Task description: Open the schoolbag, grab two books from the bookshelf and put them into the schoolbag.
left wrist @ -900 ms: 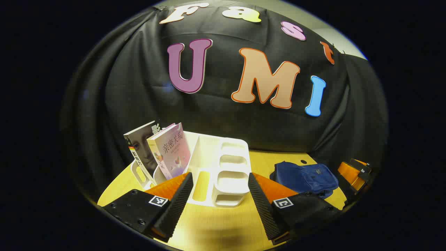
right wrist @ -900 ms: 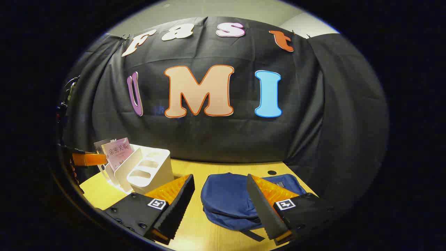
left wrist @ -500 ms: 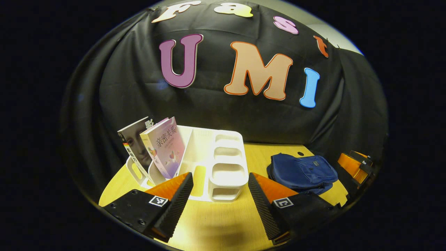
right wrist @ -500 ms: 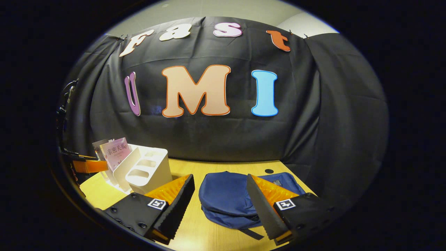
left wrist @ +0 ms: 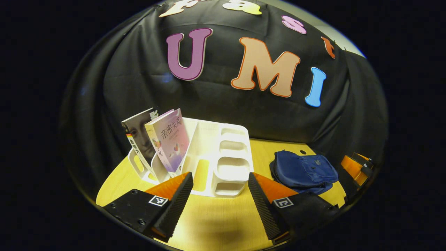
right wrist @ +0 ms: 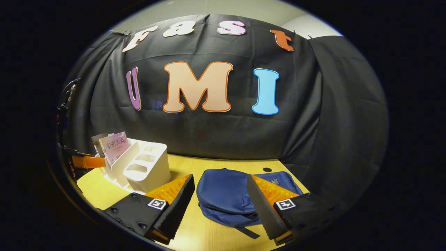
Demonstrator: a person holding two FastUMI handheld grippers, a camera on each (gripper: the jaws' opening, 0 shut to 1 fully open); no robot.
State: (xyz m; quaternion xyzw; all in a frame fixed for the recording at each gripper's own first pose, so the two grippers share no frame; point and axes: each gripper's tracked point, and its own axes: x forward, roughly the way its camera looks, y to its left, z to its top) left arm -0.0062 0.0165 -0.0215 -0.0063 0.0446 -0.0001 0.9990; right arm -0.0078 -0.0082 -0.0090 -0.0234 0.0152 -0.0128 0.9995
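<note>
A white bookshelf [left wrist: 223,160] stands on the yellow table with two books at its left end: a pink book [left wrist: 170,139] and a portrait-cover book [left wrist: 137,139] behind it. My left gripper [left wrist: 217,209] hovers open a little short of the shelf, nothing between its fingers. The blue schoolbag [right wrist: 230,195] lies flat and zipped on the table, right of the shelf. My right gripper [right wrist: 223,209] is open just in front of the schoolbag, its fingers framing the near edge. In the left gripper view the schoolbag [left wrist: 303,170] lies at the right, with the right gripper [left wrist: 355,167] beyond it.
The black cloth wall closes off the table's far side. A small dark hole [right wrist: 267,169] sits in the table [right wrist: 195,230] behind the bag. In the right gripper view the shelf [right wrist: 139,167] stands at the left, with the pink book [right wrist: 115,146] in it.
Both views have tilted down slightly, so shelf and bag sit higher in frame. Both grippers stay open, and the books and bag have not moved.
</note>
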